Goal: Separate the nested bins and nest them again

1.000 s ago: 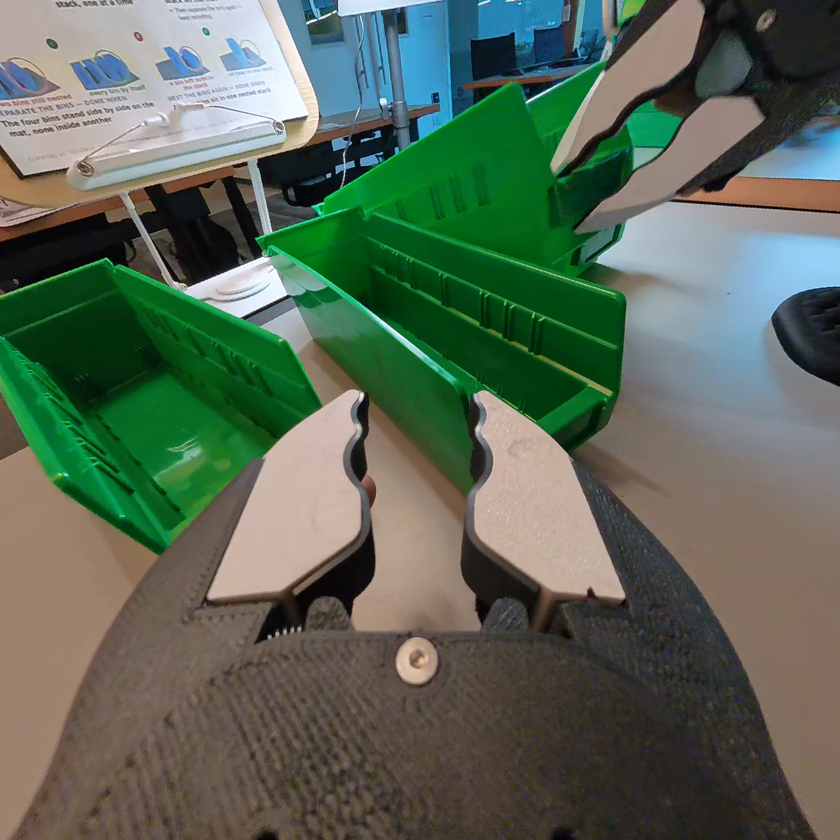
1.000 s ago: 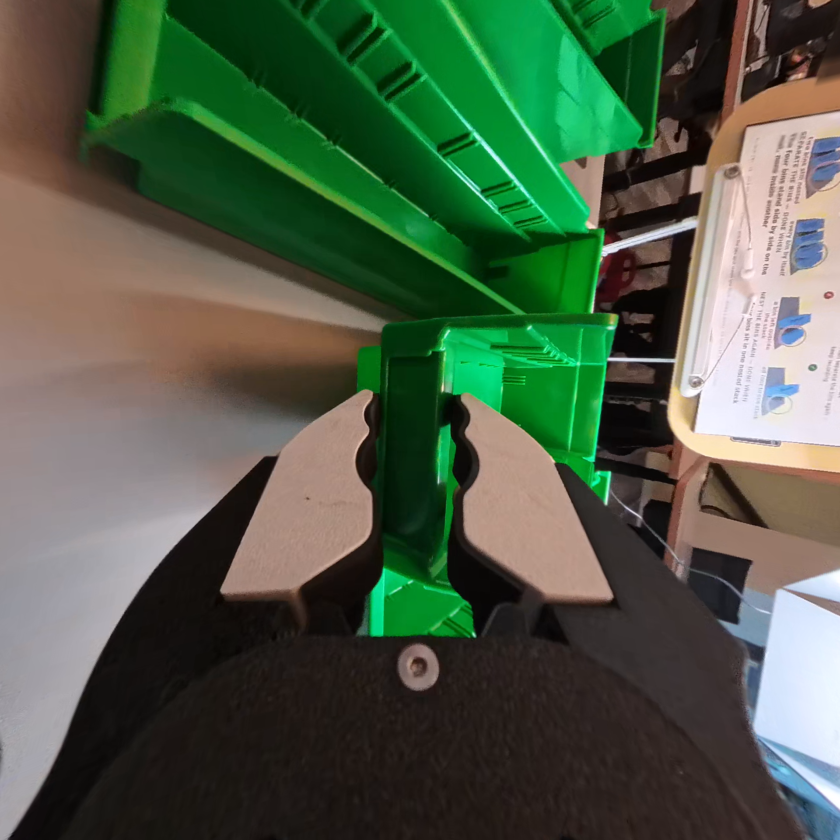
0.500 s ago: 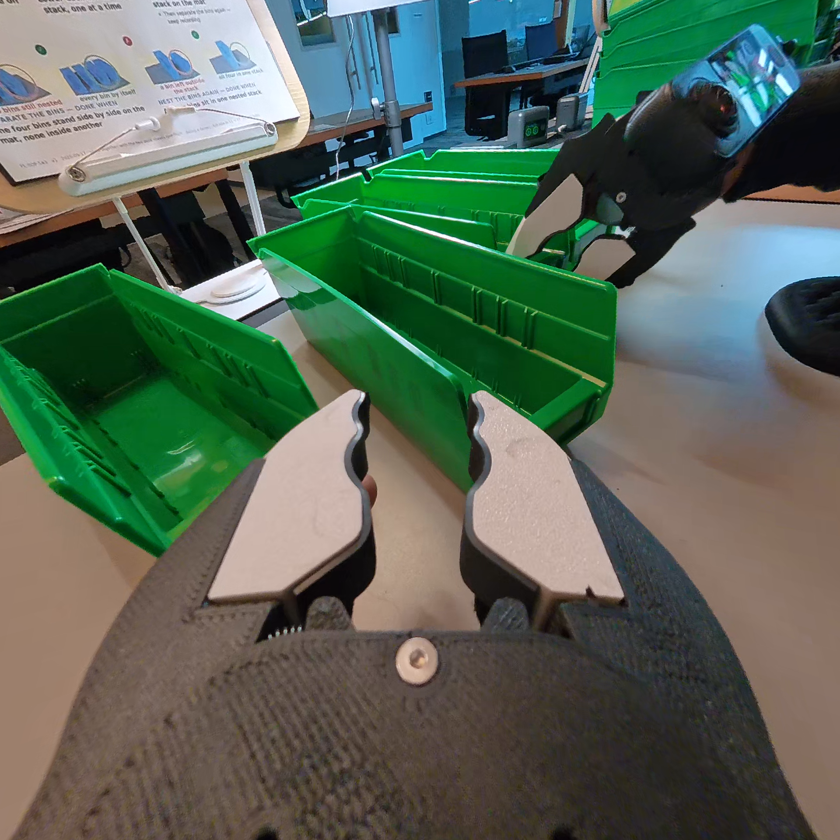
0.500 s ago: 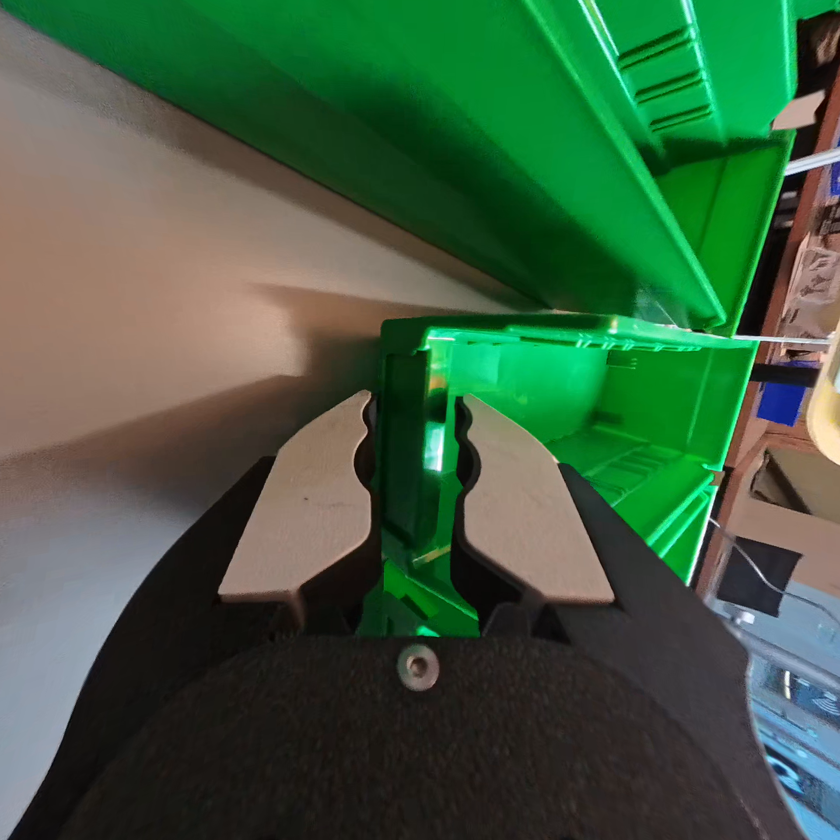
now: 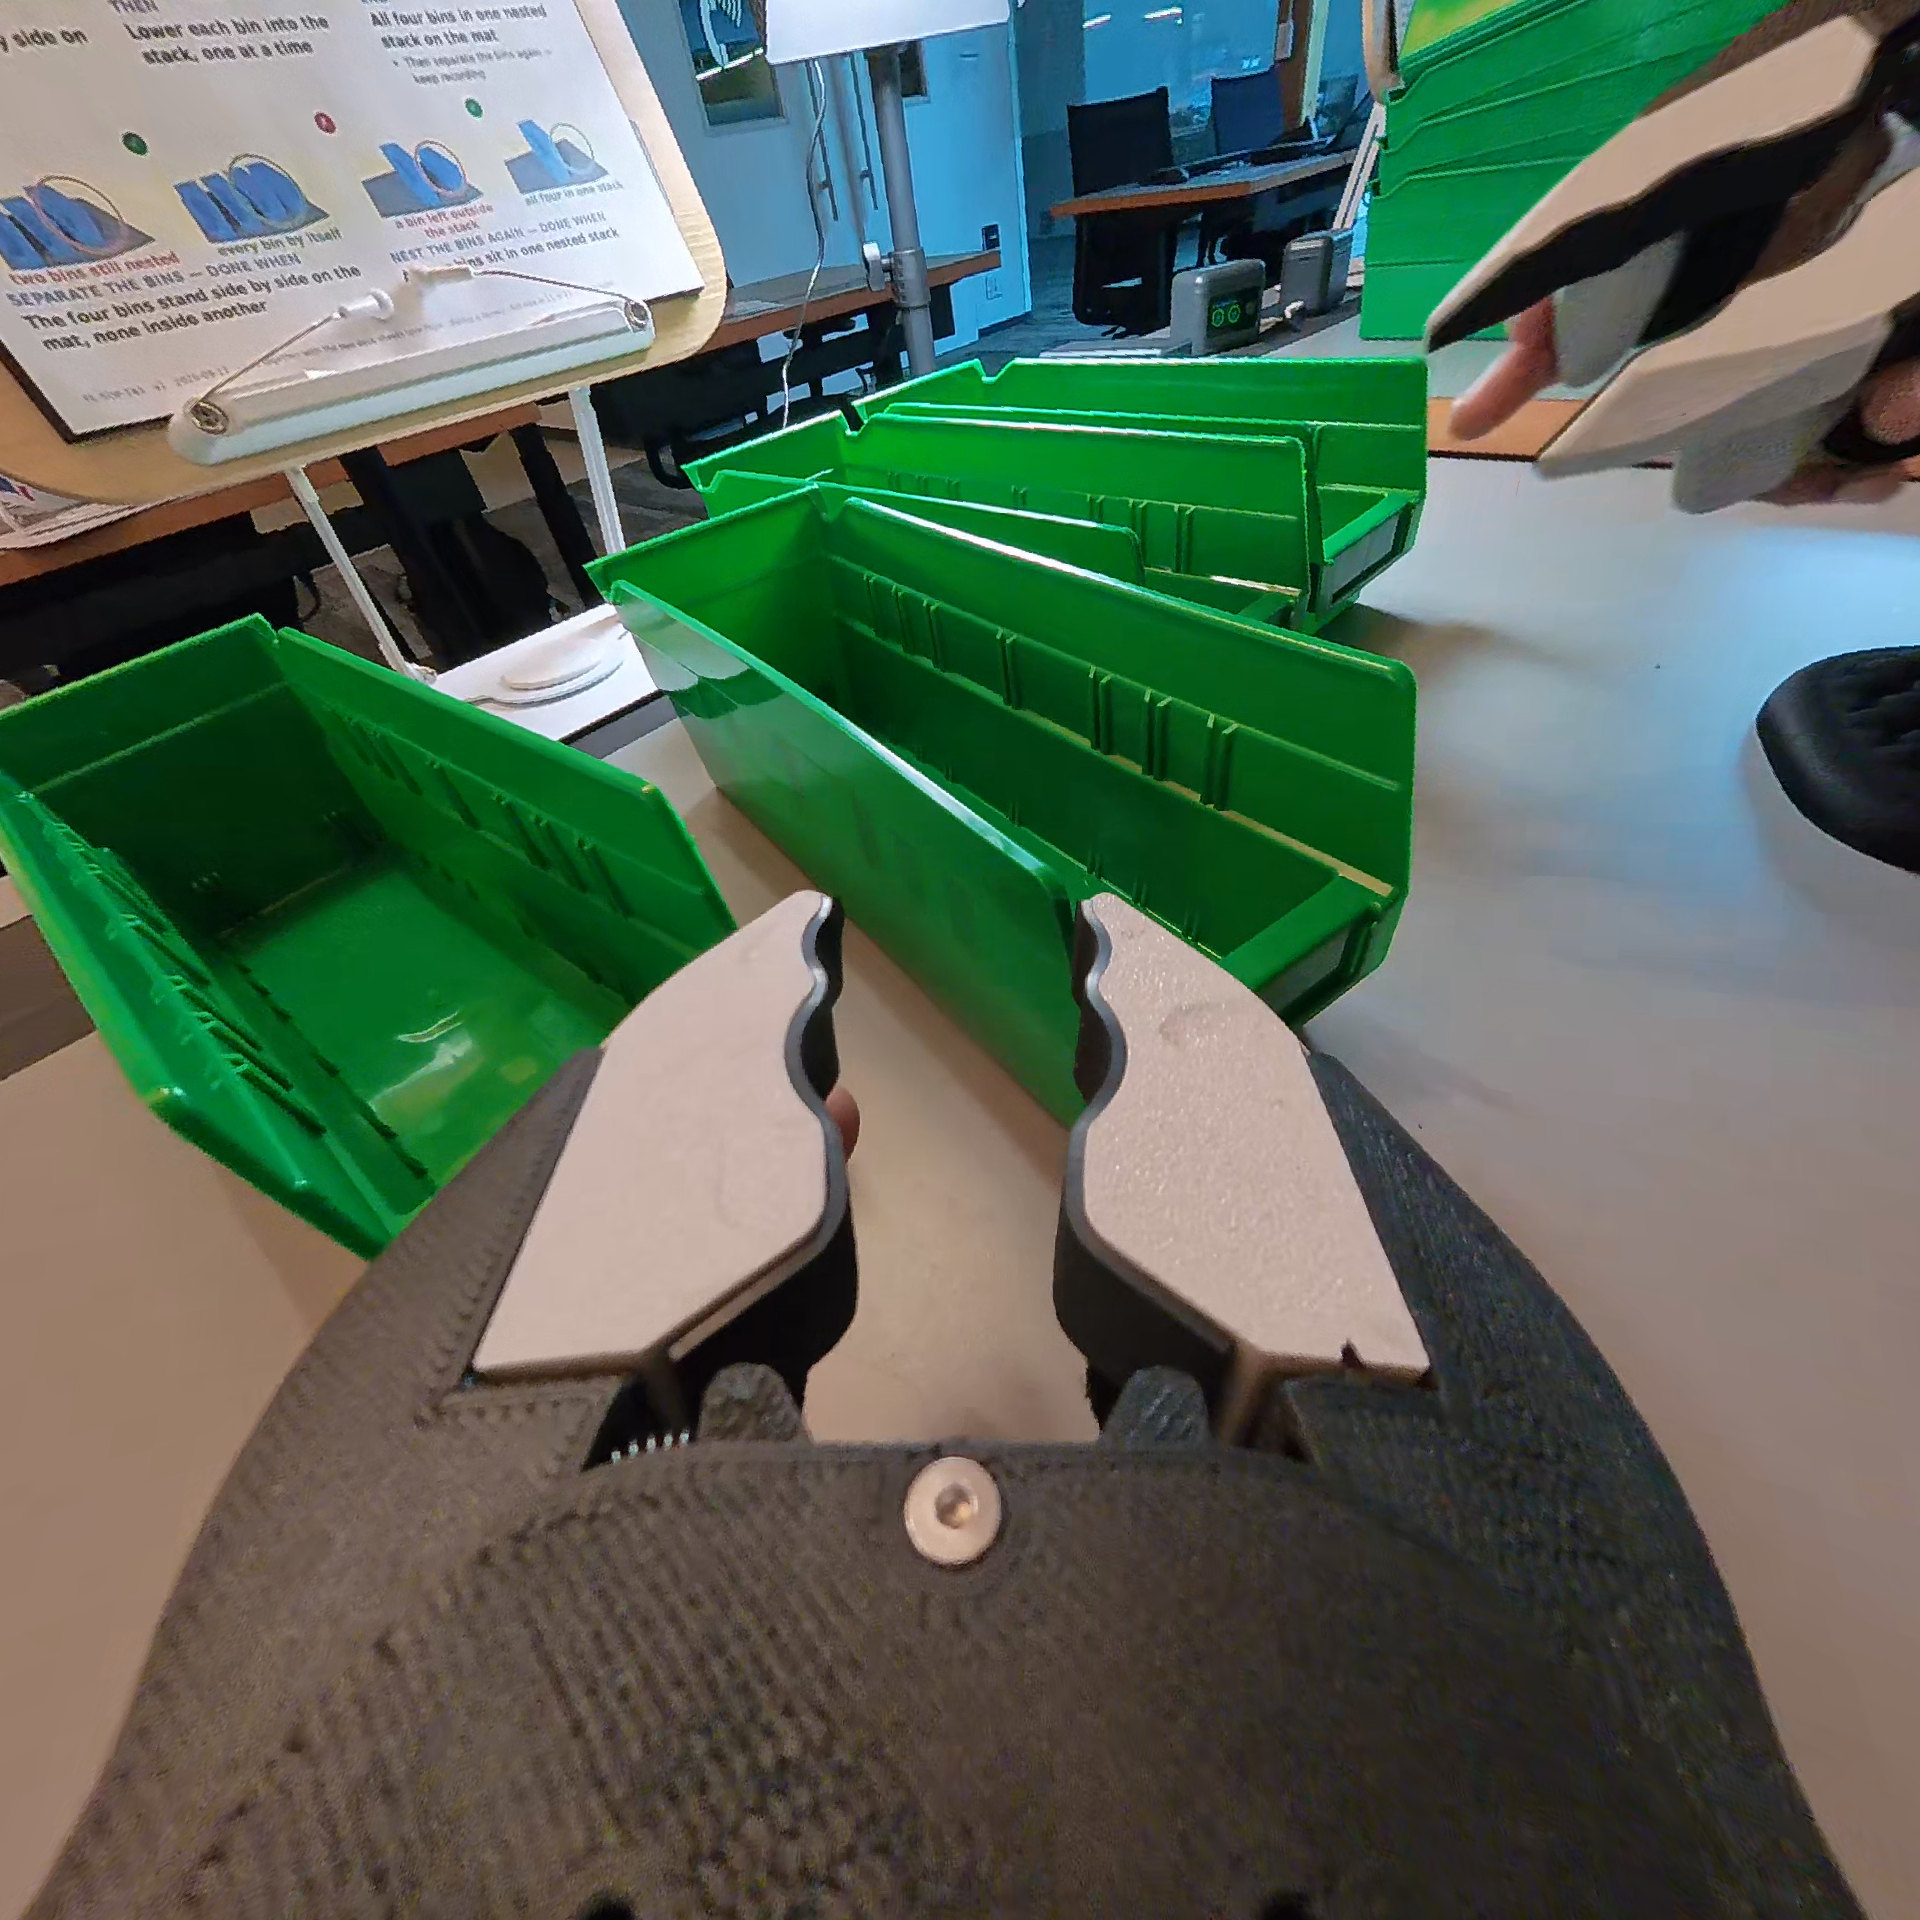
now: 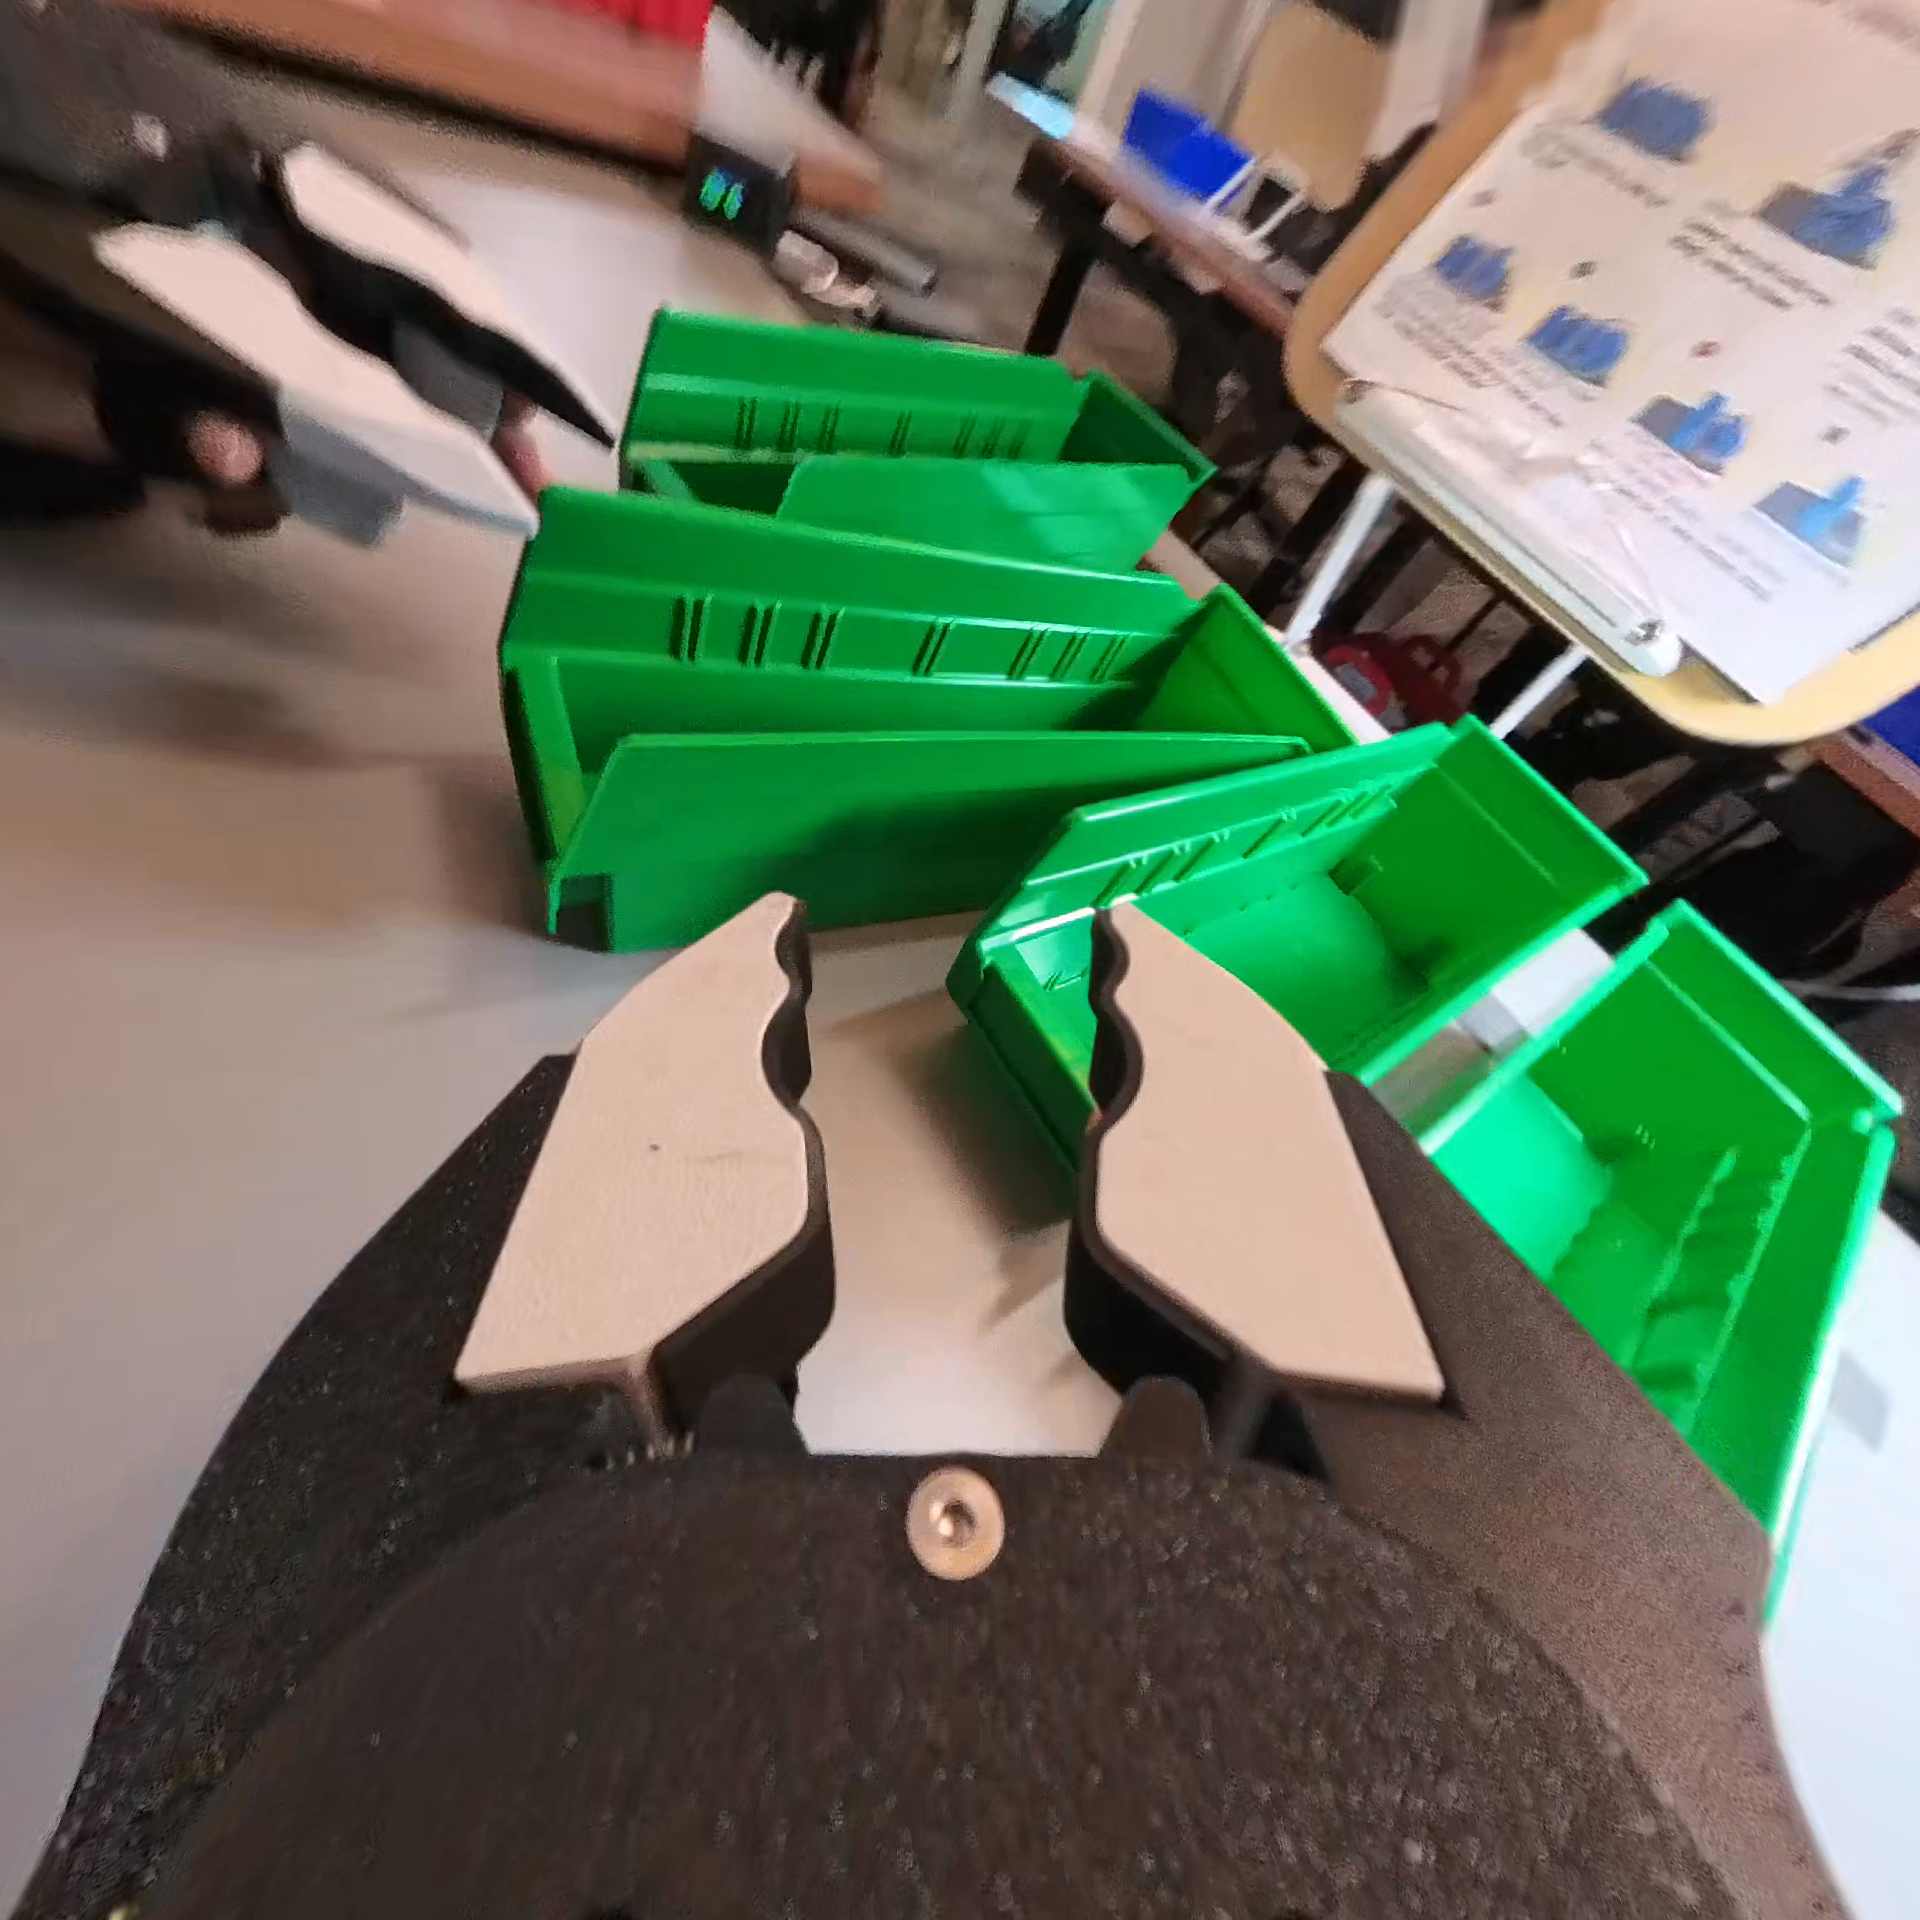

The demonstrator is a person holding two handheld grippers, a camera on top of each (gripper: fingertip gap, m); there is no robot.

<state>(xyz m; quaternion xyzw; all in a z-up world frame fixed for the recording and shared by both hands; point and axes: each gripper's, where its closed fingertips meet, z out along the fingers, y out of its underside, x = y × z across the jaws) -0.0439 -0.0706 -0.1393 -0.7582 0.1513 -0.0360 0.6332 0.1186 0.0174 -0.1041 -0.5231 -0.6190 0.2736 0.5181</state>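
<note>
The right gripper was pinching a bin's end wall half a second ago. It has let go now and hangs spread and empty over the table. The left gripper is spread too, holding nothing. All four green bins sit on the table roughly side by side, so separating looks about done and re-nesting comes next. There's no branding on the bins. The only writing is on the instruction sheet, clipped up behind them.

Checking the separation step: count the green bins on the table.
4 green bins, seen from the right wrist: farthest back, middle, angled centre-right, nearest at right edge. A nested extra could be hidden.
</note>
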